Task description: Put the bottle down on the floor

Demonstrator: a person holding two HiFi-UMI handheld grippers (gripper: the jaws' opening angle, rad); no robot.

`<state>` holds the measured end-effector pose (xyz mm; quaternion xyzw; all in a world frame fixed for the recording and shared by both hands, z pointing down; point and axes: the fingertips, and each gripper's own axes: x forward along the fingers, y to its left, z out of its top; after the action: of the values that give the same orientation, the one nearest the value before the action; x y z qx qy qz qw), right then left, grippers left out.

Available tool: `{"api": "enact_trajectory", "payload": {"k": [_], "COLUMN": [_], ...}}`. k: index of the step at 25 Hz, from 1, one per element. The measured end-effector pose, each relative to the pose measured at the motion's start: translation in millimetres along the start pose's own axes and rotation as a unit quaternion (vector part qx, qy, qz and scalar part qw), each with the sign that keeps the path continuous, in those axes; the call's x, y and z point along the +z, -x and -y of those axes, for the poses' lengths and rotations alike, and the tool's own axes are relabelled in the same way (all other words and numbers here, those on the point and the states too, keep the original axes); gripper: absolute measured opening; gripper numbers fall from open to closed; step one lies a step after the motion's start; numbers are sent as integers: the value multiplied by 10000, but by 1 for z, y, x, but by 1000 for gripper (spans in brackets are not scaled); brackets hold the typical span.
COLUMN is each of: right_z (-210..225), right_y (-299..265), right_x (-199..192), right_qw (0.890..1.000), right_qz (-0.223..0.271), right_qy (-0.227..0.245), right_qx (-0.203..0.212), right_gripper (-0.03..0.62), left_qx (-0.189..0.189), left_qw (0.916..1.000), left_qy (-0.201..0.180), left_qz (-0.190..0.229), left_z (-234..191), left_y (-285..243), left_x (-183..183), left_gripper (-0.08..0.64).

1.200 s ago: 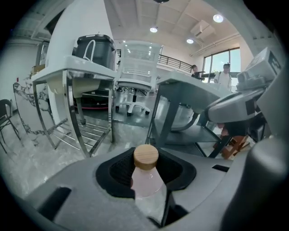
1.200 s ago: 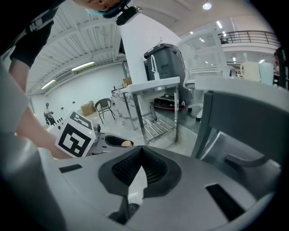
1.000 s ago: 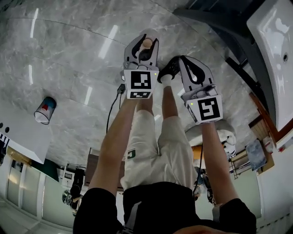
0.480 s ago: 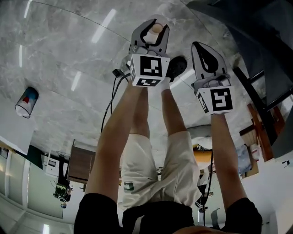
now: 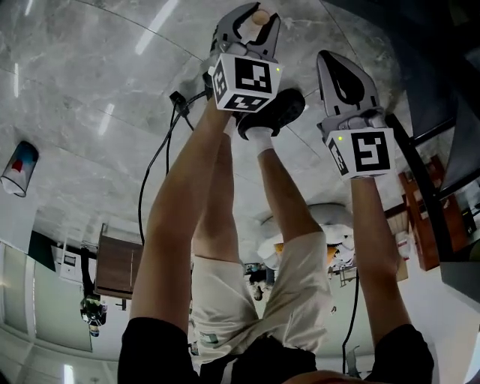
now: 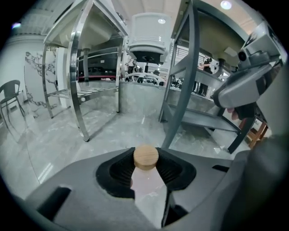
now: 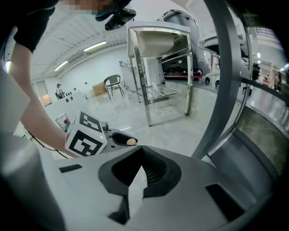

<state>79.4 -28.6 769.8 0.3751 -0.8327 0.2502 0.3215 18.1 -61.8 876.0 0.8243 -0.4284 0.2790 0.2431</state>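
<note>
A clear bottle (image 6: 147,187) with a round wooden cap (image 6: 146,156) sits between the ribbed pads of my left gripper (image 6: 146,170), which is shut on its neck. In the head view the left gripper (image 5: 248,22) is held out over the grey marble floor (image 5: 90,82), and the cap (image 5: 259,16) shows between the jaws. My right gripper (image 5: 331,58) hangs beside it to the right, shut and empty. In the right gripper view its jaws (image 7: 141,170) meet at the tips, and the left gripper (image 7: 118,139) with the cap (image 7: 131,141) shows to the left.
A paper cup (image 5: 18,168) lies on the floor far left. A black cable (image 5: 159,146) trails beside the person's leg and black shoe (image 5: 271,112). A steel-legged stand (image 6: 80,85) and a dark metal frame (image 6: 181,76) rise ahead; the stand (image 7: 148,76) also shows in the right gripper view.
Both grippers have moved farther out and up the head view, the left one still shut on the bottle. The cup has slid toward the left edge as the view shifted.
</note>
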Motion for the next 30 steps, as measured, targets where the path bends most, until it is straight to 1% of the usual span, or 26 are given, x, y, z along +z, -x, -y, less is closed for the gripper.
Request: {"api": "enact_trajectory", "payload": {"k": [2, 4, 6, 13, 20, 24, 27, 30], "right_z": [1, 3, 2, 2, 1, -1, 2, 4], "right_y": [-10, -22, -32, -58, -77, -86, -88, -87], "right_x": [-11, -18, -22, -35, -44, -46, -46, -45], "right_qw": [10000, 10000, 10000, 9999, 9998, 9998, 9997, 9997], "right_qz": [-52, -35, -19, -25, -87, -115, -112, -118], "right_qy": [-41, -62, -81, -144, -182, -161, -150, -126], "right_qx": [-5, -23, -33, -22, 3, 102, 143, 157], "right_gripper": [5, 5, 5, 5, 5, 5, 5, 5], "left_qx": [-8, 48, 114, 235, 194, 180, 253, 250], "left_qw": [9999, 9996, 9993, 9990, 9986, 9982, 9979, 9977], "left_qy": [92, 248, 322, 250, 102, 153, 195, 211], "left_qz": [-45, -88, -123, -301, -480, -559, -566, -595], "left_z": [-4, -13, -22, -45, -57, -63, -64, -60], "left_y": [-13, -26, -35, -58, -79, -92, -101, -105], "left_x": [-16, -28, -37, -64, -83, -91, -92, -93], "left_gripper": [147, 146, 146, 146, 146, 146, 146, 146]}}
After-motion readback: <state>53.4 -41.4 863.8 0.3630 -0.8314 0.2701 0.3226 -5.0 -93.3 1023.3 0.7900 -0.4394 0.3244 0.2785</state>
